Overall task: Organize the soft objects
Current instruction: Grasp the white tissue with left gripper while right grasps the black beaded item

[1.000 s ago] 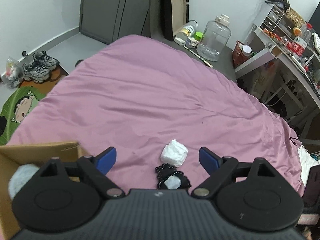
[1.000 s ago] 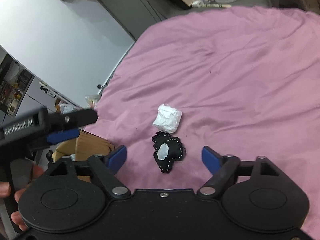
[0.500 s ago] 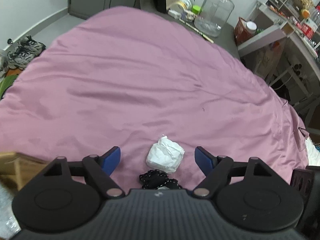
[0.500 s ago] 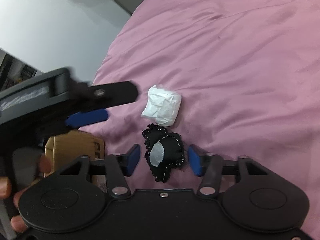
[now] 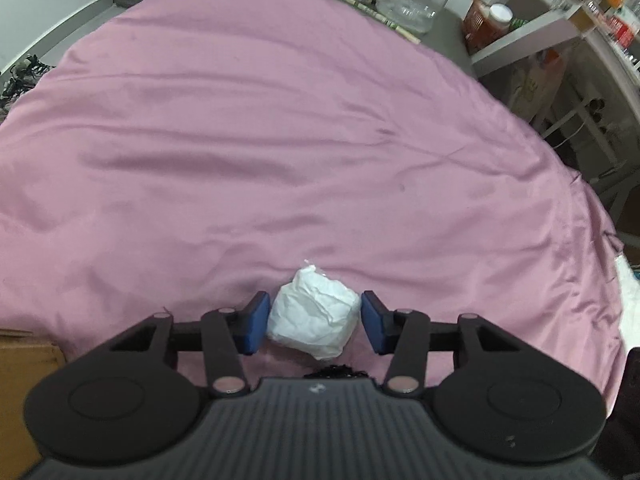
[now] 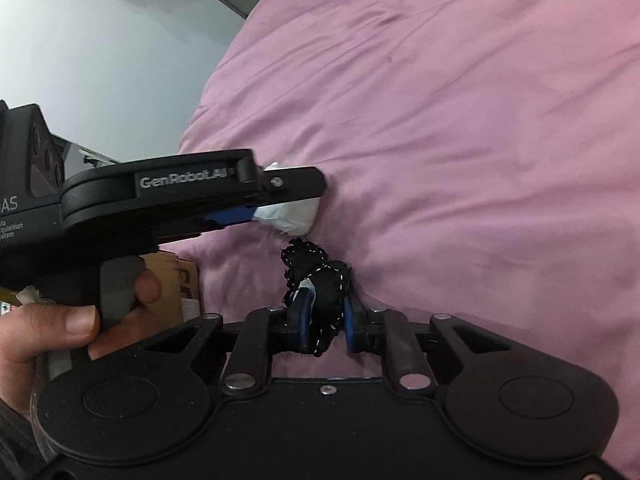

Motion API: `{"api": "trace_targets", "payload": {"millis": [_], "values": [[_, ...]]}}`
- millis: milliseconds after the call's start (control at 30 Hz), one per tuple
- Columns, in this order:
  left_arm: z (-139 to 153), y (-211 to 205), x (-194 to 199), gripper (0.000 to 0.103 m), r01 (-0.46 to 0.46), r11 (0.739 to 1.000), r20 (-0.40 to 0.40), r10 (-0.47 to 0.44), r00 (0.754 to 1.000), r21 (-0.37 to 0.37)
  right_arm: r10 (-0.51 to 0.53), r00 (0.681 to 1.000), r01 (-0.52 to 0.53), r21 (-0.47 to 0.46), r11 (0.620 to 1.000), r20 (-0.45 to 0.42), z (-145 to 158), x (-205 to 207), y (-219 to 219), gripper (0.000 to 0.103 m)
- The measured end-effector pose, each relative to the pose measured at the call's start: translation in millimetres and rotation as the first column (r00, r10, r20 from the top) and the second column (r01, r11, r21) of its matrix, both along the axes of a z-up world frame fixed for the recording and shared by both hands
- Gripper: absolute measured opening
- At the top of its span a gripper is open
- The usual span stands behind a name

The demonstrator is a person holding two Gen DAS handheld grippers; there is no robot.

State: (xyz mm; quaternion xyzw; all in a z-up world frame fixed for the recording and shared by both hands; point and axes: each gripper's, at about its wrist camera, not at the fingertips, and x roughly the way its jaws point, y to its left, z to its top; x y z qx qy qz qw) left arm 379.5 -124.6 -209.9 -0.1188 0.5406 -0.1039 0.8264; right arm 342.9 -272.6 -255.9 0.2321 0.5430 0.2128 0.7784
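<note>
Straddling a crumpled white wad [image 5: 313,322], the left hand-held gripper [image 5: 313,325] sits low over the pink bedspread [image 5: 280,140], its blue pads [image 5: 253,328] drawn in close on either side; the left pad looks to touch the wad, while a thin gap shows at the right pad, so a firm grip cannot be confirmed. In the right wrist view the same wad [image 6: 289,216] shows beneath the left tool's black finger, resting on the bedspread [image 6: 460,120]. The right hand-held gripper [image 6: 325,324] is narrowed onto a black fabric piece [image 6: 322,280] with white stitching along its edge; both blue pads press its lower part, and the upper part stands up between and beyond the fingers, just beside the white wad. A pale patch shows on the black piece near the left pad. The person's left hand [image 6: 72,324] wraps the left tool's handle, one finger on the trigger. A cardboard box [image 6: 176,284] sits at the bed's edge behind that hand, also seen at the lower left of the left wrist view [image 5: 24,360]. Beyond the bed, a clear plastic jug [image 5: 420,0] stands on the floor, near a white shelf unit [image 5: 528,36] cluttered with small items.
</note>
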Motion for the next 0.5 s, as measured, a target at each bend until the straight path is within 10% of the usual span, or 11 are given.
{"api": "trace_targets", "payload": {"millis": [500], "values": [[99.0,49.3,-65.3,0.048,-0.007,1.0,0.202,0.011,0.979,-0.022,-0.065,0.987,0.072,-0.049,0.996,0.145,72.7,-32.2,-3.0,0.016]]}}
